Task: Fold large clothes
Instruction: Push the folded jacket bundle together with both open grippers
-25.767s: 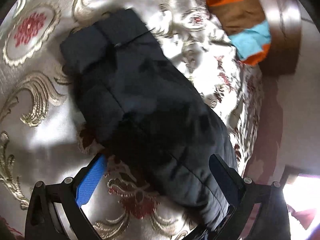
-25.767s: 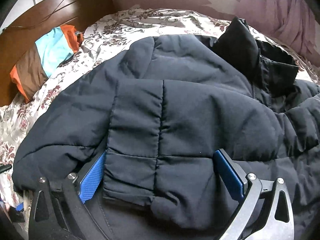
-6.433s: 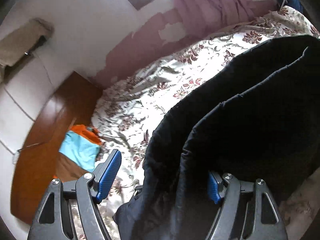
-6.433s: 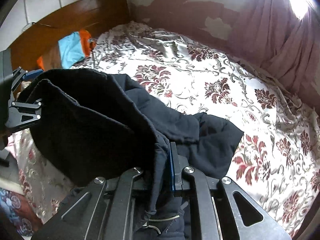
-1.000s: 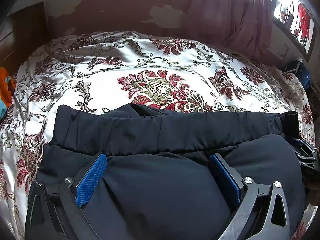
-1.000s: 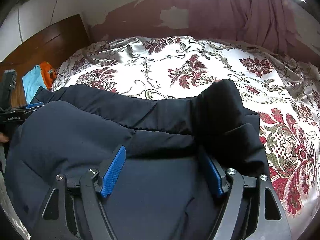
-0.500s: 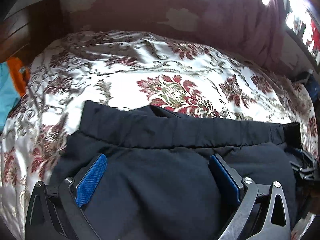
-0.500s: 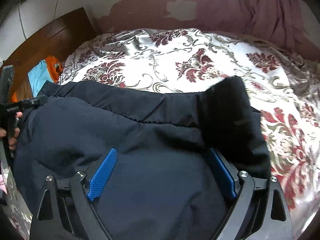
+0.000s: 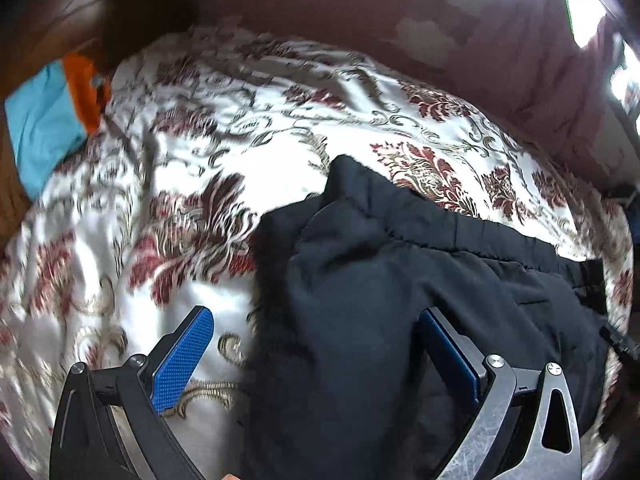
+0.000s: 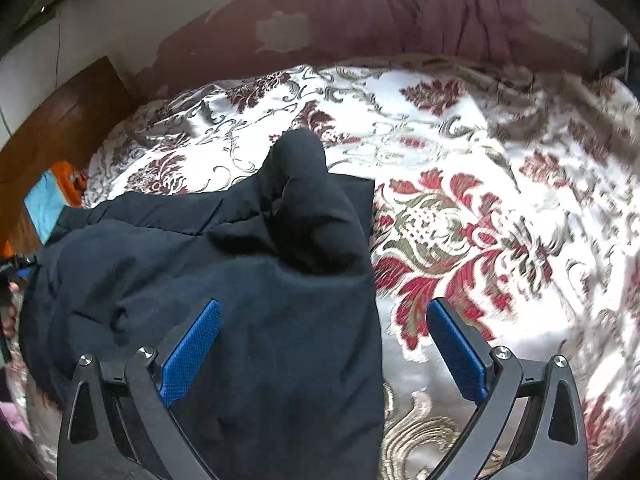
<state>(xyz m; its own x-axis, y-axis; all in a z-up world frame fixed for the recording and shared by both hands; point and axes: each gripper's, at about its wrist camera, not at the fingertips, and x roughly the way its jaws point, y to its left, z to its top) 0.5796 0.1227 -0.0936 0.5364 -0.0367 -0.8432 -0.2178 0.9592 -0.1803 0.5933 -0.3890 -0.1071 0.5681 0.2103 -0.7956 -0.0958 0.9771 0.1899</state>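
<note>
A dark navy padded jacket (image 9: 400,300) lies folded on the floral bedspread (image 9: 240,128). In the left wrist view it fills the lower right, with its left edge between my fingers. My left gripper (image 9: 316,344) is open and empty above that edge. In the right wrist view the jacket (image 10: 240,280) fills the lower left, its black collar end (image 10: 304,184) poking up toward the far side. My right gripper (image 10: 324,332) is open and empty over the jacket's right edge. The left gripper shows at the far left of the right wrist view (image 10: 16,268).
A blue, orange and brown pillow (image 9: 48,112) lies by the wooden headboard (image 9: 100,12) at the left. A purple curtain (image 10: 440,4) and a peeling wall (image 10: 280,32) stand behind the bed. The bedspread (image 10: 500,200) stretches right of the jacket.
Both grippers have swung outward: the left one to the left, the right one to the right. Each now sits over a side edge of the jacket instead of over its middle.
</note>
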